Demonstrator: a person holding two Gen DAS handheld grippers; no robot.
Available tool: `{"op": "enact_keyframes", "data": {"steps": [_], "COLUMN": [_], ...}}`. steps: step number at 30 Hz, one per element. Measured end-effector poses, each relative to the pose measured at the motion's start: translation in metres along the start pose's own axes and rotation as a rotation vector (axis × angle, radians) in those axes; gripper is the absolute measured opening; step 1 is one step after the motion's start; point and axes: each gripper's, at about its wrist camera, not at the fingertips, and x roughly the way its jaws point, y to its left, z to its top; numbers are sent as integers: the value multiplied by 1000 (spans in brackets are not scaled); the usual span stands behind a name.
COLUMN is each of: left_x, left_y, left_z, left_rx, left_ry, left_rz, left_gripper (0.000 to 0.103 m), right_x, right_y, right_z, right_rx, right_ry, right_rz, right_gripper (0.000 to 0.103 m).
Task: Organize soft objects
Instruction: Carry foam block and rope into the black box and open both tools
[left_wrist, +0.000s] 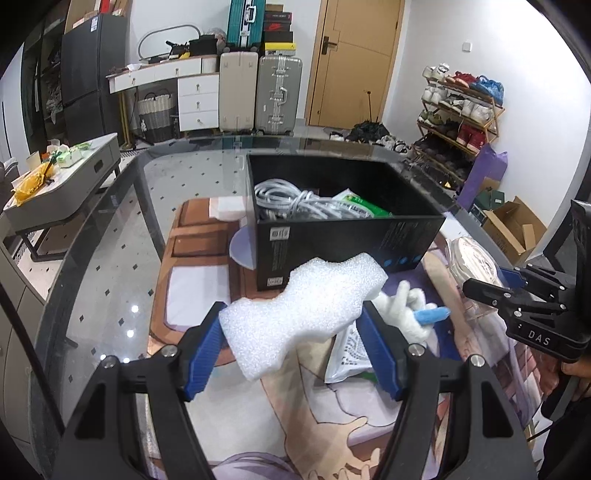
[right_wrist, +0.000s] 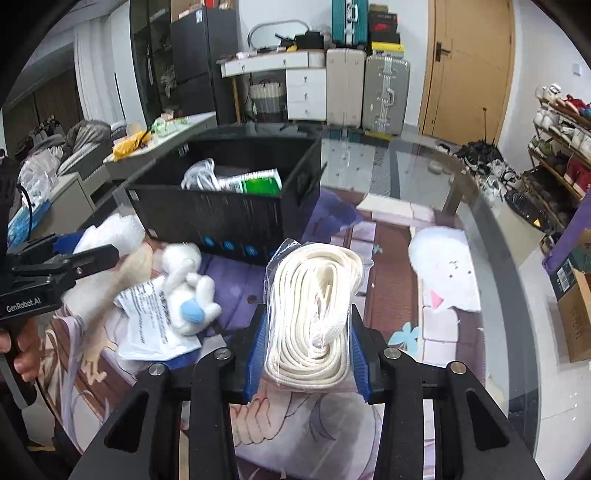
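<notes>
Left gripper (left_wrist: 295, 328) is clamping the white foam block (left_wrist: 301, 314) just short of the black box (left_wrist: 343, 240), right gripper (right_wrist: 308, 354) squeezing the bagged rope coil (right_wrist: 314, 314) beside it, both seemingly box-bound, plush toy (right_wrist: 188, 284) lying alongside

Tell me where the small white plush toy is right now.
In the right wrist view the white plush toy lies on a printed plastic packet on the mat, left of the bagged rope and just in front of the black box.
</notes>
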Motion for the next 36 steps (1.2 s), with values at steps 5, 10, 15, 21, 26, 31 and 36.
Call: {"op": "enact_keyframes", "data": {"steps": [5, 10, 15, 21, 26, 31, 36], "left_x": [-8, -16, -20, -24, -20, -13, -1], "left_y": [-4, -7, -6, -4, -4, -3, -4], "left_z": [9, 21, 33, 49, 63, 71, 80], "left_rx": [22, 29, 28, 22, 18, 16, 22], "left_ry": [-21, -52, -72, -99, -105, -99, -90], "left_rz": [-5, -15, -18, -31, -32, -34, -33], "left_gripper": [70, 70, 70, 70, 70, 70, 70], "right_x": [-20, -37, -46, -47, -45, -39, -31], "right_y": [7, 14, 22, 30, 34, 34, 33], "right_z": [6, 16, 28, 45, 60, 69, 81], "right_rx": [5, -3, -6, -15, -23, -22, -28], "right_ry": [-52, -87, -110, -126, -135, -127, -124], "right_rz": [13, 38, 48, 72, 85, 87, 89], "right_gripper": [40, 40, 40, 40, 40, 40, 40]}}
